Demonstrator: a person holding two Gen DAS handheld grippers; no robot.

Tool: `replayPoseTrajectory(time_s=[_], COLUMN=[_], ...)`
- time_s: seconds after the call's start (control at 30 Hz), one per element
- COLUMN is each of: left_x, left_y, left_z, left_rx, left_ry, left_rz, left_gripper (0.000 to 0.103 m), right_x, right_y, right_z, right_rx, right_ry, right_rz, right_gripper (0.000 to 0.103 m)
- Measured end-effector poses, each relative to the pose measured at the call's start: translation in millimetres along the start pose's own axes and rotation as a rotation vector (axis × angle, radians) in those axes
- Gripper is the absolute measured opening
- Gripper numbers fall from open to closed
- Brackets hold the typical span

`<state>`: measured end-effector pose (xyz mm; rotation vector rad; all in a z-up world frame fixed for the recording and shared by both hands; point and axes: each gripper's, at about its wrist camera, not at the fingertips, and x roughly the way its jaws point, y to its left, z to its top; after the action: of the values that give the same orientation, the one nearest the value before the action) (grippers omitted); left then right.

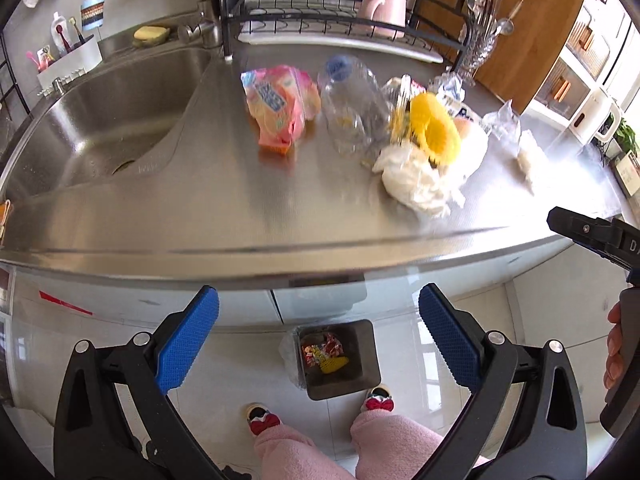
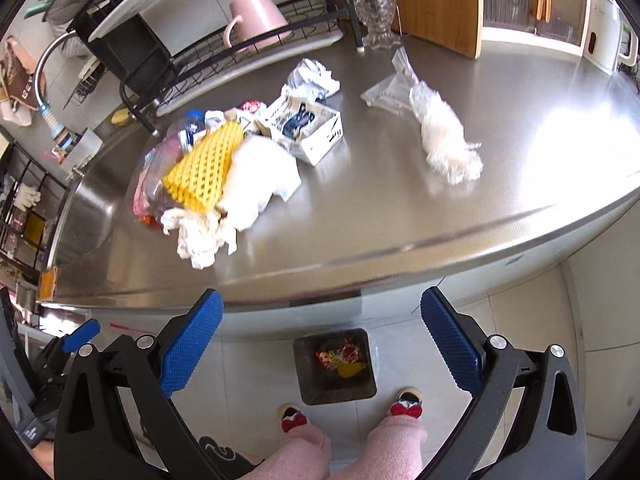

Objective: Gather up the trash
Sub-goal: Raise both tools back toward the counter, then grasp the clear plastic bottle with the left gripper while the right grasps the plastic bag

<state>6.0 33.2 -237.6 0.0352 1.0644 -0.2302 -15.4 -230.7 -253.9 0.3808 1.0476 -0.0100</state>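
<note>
Nearest, the left tool [image 1: 319, 342] is seen with its 2 blue pads [image 1: 188, 344] spread wide and nothing between them; the right tool [image 2: 322, 342] is likewise held agape, its blue pads [image 2: 192, 344] bare. Both are pointed steeply down over the floor just in front of the table's near edge. The right tool is also caught at the right border of the left wrist view, with fingers of a hand [image 1: 614, 350] wrapped on its grip.

Below, 2 pink-trousered legs and red-bowed slippers [image 1: 262, 420] are seen on the tiled floor. Just ahead of the slippers a dark square bin [image 1: 340, 360] is placed against the base of the table, with colourful wrappers and a yellow scrap lying inside.

On the steel table [image 1: 240, 216] the remaining trash is gathered mid-surface: crumpled white tissue [image 1: 416, 184] closest to the near edge, a yellow foam net [image 1: 434, 128] resting on it, a clear plastic bottle [image 1: 352, 108] with a blue cap beside that, and a pink snack bag [image 1: 280, 104] toward the sink [image 1: 104, 120]. A small white carton [image 2: 308, 128] and crumpled paper [image 2: 312, 78] are seen behind the pile. A white wad in clear film [image 2: 444, 136] is set apart toward the right edge.

Along the far edge a dish rack [image 1: 344, 12] with an upturned pink mug [image 1: 380, 8] is placed.
</note>
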Motion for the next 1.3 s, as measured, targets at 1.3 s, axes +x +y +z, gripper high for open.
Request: replayPoseTrajectory(time_s=[1.3], left_x=[126], left_y=[-39], left_z=[184], left_rx=[0.018], left_ry=[0.122], left_rz=[0.086], left_gripper=[0.057], right_x=[62], right_y=[-75], right_z=[119], right_rx=[-0.095], right_ry=[-0.066], right_rz=[-0.193], right_gripper=[0.079])
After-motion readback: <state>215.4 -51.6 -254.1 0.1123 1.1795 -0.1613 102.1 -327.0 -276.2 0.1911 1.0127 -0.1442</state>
